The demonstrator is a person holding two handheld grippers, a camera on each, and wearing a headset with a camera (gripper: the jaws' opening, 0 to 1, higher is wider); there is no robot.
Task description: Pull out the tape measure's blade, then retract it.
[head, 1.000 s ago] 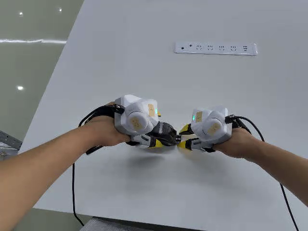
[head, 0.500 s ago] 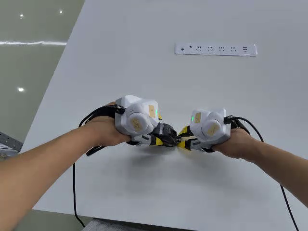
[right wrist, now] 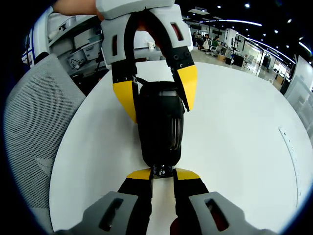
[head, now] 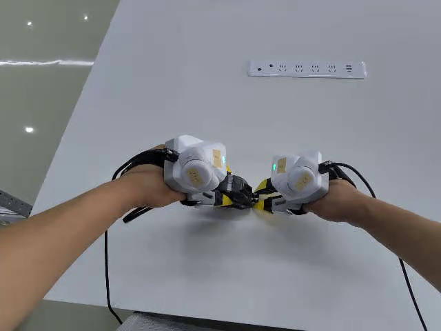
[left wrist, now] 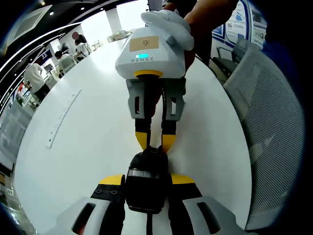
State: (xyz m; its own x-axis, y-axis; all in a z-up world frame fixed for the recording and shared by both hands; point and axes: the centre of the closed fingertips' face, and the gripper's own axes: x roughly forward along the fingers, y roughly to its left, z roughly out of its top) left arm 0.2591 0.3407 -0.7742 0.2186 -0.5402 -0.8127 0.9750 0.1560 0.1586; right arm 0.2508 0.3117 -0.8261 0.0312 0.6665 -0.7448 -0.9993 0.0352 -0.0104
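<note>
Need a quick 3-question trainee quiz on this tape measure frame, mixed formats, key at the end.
1. True or false: the left gripper is clamped on the sides of the tape measure.
2. Multiple choice: what lies on the table beyond the grippers? A) a power strip B) a keyboard C) a toolbox
3. Fill in: between the tape measure and the right gripper, ____ length of blade shows.

Key: 1 true. 2 A. 3 no; the right gripper's jaws close right at the end of the tape measure.
</note>
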